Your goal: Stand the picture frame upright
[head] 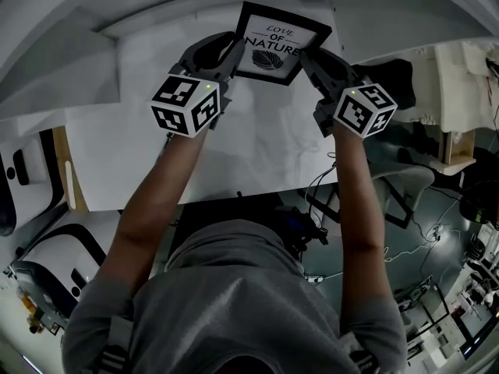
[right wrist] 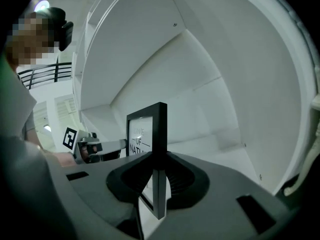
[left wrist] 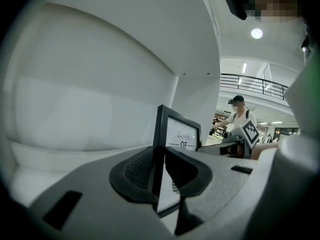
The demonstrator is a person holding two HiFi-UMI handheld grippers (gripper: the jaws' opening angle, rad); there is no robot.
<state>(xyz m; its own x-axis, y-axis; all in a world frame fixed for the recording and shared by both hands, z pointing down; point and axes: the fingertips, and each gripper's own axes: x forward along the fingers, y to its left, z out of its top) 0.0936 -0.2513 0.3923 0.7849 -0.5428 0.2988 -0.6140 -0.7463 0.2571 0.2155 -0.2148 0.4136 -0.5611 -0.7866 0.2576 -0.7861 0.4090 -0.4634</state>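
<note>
frame (head: 277, 44): far centre, apparently clear of the desk (head: 257, 154), face toward the person | left gripper (head: 228, 55), right gripper (head: 309, 59): fingers clamp its side edges | step: positioning | next: set bottom edge down squarely, test stand, release

the print in the frame (head: 278, 44) reads "love of nature", stacked in three lines above a leaf drawing. the left gripper view shows only "love" and "of"; the right gripper view shows "of" and part of "nature". black-and-white square markers cover the left cube (head: 185, 104) and right cube (head: 364, 109).
</note>
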